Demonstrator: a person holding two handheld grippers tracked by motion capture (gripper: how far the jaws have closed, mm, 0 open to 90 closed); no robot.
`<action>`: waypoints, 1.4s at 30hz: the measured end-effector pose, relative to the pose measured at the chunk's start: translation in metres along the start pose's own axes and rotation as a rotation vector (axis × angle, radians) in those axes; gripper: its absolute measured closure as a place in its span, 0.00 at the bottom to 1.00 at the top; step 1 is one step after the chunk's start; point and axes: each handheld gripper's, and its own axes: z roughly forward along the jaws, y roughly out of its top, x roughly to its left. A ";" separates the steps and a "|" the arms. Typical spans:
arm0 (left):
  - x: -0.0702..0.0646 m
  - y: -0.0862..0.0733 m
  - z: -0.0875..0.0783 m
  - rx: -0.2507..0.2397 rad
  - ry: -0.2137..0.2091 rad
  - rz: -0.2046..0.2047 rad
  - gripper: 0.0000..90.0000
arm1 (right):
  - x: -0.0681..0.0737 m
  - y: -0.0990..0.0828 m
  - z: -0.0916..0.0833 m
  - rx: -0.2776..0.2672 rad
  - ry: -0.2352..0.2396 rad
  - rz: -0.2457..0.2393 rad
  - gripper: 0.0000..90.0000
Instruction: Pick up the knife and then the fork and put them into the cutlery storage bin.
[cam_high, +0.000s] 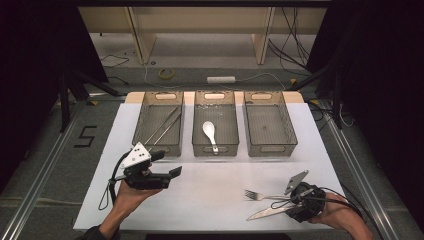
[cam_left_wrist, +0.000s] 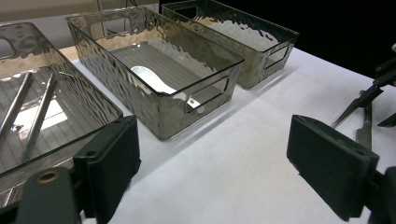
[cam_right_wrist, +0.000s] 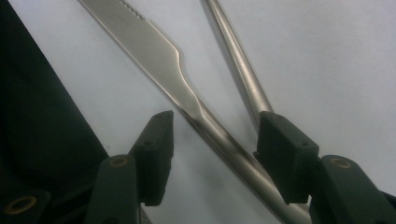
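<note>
My right gripper (cam_right_wrist: 212, 144) sits low at the near right of the white table (cam_high: 210, 195), its 2 jaws parted and straddling the handle of the table knife (cam_right_wrist: 187, 100); I see bare gaps on both sides of the handle, so the pads are not pressing on it and the knife lies free on the table. In the right gripper view the fork (cam_right_wrist: 240, 65) handle runs just beside the knife and passes behind the right-hand jaw, whether touching it I cannot tell. From the high view the knife (cam_high: 267, 213) points toward the table's near edge with its blade to the left, and the fork (cam_high: 260, 195) lies just beyond it, tines to the left, the 2 handles meeting at my right gripper (cam_high: 298, 202). My left gripper (cam_high: 172, 175) hovers over the near left of the table, jaws wide apart with nothing between them. Beyond it stand 3 clear plastic bins in a row: the left bin (cam_high: 141, 117) holds 2 metal chopsticks (cam_high: 162, 127), the middle bin (cam_high: 196, 125) holds a white soup spoon (cam_high: 210, 134), and the right bin (cam_high: 290, 125) stands alongside.
</note>
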 end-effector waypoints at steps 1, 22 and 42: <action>0.000 0.000 0.000 -0.001 0.001 0.000 0.19 | 0.000 0.000 0.001 0.004 -0.002 0.002 0.53; -0.001 0.000 0.001 -0.002 0.002 0.002 0.19 | 0.002 0.010 0.006 0.116 -0.023 -0.037 0.69; -0.001 0.000 0.001 -0.001 0.003 0.003 0.19 | 0.005 0.014 0.007 0.145 0.007 -0.067 0.84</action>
